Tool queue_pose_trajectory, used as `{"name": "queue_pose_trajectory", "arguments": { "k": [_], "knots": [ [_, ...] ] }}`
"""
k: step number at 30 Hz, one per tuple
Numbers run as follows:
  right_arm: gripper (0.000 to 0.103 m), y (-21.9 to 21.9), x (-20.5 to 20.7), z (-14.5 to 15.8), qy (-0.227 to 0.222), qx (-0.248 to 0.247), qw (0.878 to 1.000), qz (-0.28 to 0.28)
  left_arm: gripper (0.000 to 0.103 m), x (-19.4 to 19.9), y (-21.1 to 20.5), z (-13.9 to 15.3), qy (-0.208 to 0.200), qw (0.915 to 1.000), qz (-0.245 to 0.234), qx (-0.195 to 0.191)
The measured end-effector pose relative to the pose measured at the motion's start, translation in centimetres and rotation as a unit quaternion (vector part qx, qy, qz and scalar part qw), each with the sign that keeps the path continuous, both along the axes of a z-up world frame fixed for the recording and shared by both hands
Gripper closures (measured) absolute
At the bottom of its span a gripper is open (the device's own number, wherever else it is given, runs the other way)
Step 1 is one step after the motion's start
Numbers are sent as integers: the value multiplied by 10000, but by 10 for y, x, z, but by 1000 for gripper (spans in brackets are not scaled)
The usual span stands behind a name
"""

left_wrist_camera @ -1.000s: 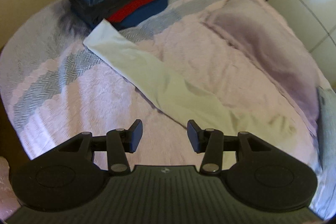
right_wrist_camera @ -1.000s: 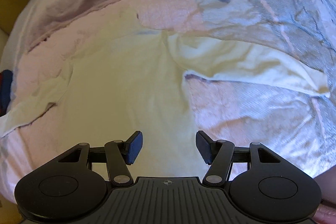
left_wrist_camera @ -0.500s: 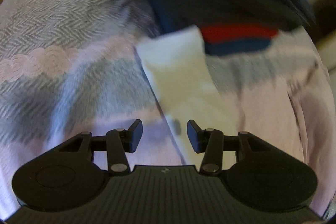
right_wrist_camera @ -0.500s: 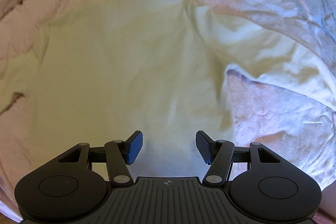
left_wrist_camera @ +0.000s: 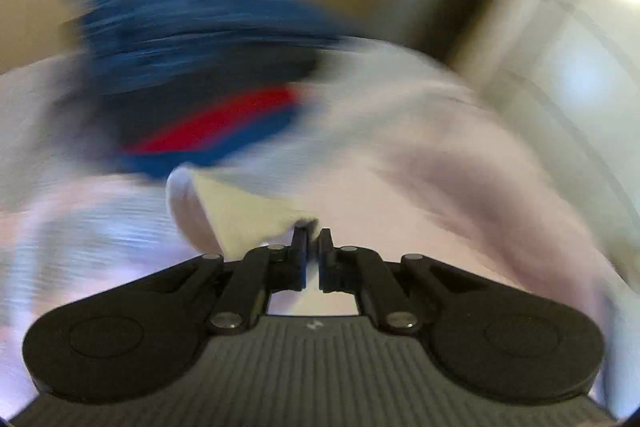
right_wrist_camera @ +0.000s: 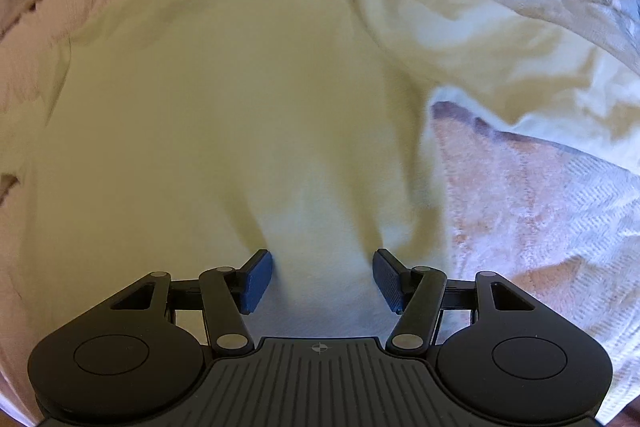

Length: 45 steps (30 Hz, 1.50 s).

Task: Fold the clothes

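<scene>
Left wrist view: the left gripper (left_wrist_camera: pixel 313 235) is seen with its jaws nearly together, pinched on the end of a pale sleeve (left_wrist_camera: pixel 240 211). The sleeve is lifted off the bedspread (left_wrist_camera: pixel 420 163), its long axis running up and left from the fingertips toward a stack (left_wrist_camera: pixel 200 67) of folded blue, dark and red clothes; heavy blur leaves the grip itself only probable.

Right wrist view: the right gripper (right_wrist_camera: pixel 322 267) is held with jaws wide over the cream shirt (right_wrist_camera: pixel 208 99), which is spread flat on the bedspread (right_wrist_camera: pixel 540 203). The shirt's body runs away from the gripper, collar end far, and a ridge of cloth is raised between the fingers (right_wrist_camera: pixel 258 279). The other sleeve (right_wrist_camera: pixel 500 67) is stretched rightward.
</scene>
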State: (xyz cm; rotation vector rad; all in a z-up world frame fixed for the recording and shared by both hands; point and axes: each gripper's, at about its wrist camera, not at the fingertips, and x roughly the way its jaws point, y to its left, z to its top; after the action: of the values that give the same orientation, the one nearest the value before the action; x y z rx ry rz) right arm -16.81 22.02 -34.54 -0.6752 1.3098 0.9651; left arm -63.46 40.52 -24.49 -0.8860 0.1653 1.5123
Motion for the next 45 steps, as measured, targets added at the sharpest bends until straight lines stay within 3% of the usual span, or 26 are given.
{"name": "queue_pose_trajectory", "arguments": {
  "k": [1, 3, 6, 8, 11, 13, 15, 17, 19, 21, 23, 24, 26, 31, 34, 35, 36, 39, 42, 45],
  "knots": [
    [43, -4, 5, 3, 26, 84, 9999, -55, 101, 33, -8, 12, -64, 9983, -554, 177],
    [43, -12, 16, 10, 38, 280, 9994, -187, 100, 104, -27, 23, -289, 9857, -1609, 419],
    [43, -25, 35, 24, -12, 593, 9975, -394, 97, 208, -57, 13, -942, 9511, -2904, 466],
    [43, -33, 48, 31, -70, 783, 9954, -546, 83, 275, -74, -16, -1217, 9222, -3670, 90],
    [43, -40, 68, 34, -80, 980, 9918, -819, 86, 336, -98, -67, -960, 9021, -4119, -858],
    [43, -44, 81, 34, -38, 1113, 9886, -1010, 86, 342, -110, -85, -647, 8919, -4309, -1212],
    [43, -51, 92, 33, 160, 1334, 9836, -1202, 86, 327, -120, -91, -360, 8929, -4289, -1322],
    [43, -58, 102, 30, 682, 1674, 9720, -1499, 86, 301, -116, -93, -99, 9018, -4076, -1432],
    [43, -59, 110, 22, 1375, 2052, 9496, -1928, 86, 277, -111, -94, 181, 9129, -3793, -1495],
    [43, -57, 117, 12, 2052, 2371, 9192, -2383, 86, 254, -106, -94, 461, 9225, -3503, -1555],
    [43, -50, 122, -5, 2581, 2512, 8889, -2833, 86, 242, -97, -96, 768, 9270, -3371, -1456],
    [43, -46, 124, -12, 2740, 2530, 8773, -3020, 86, 236, -94, -96, 927, 9279, -3336, -1381],
    [43, -35, 128, -25, 2796, 2484, 8678, -3271, 86, 228, -82, -98, 1117, 9295, -3266, -1302],
    [44, -13, 128, -45, 2458, 2239, 8794, -3406, 86, 216, -74, -107, 1392, 9279, -3170, -1383],
    [44, -5, 123, -46, 2239, 2341, 8839, -3372, 86, 212, -72, -113, 1553, 9260, -3134, -1419],
    [48, -2, 121, -46, 2166, 2375, 8853, -3360, 86, 210, -71, -115, 1588, 9262, -3106, -1430],
    [65, 2, 119, -46, 2078, 2392, 8885, -3318, 86, 208, -70, -117, 1599, 9269, -3082, -1424],
    [93, 10, 112, -45, 1856, 2462, 9022, -3016, 86, 208, -62, -119, 1581, 9323, -2955, -1362],
    [96, 11, 104, -24, 1586, 3097, 8999, -2628, 87, 208, -57, -119, 1648, 9341, -2879, -1320],
    [96, -9, 102, 11, 1115, 3874, 8845, -2347, 91, 207, -55, -120, 1746, 9337, -2838, -1309]
  ]
}}
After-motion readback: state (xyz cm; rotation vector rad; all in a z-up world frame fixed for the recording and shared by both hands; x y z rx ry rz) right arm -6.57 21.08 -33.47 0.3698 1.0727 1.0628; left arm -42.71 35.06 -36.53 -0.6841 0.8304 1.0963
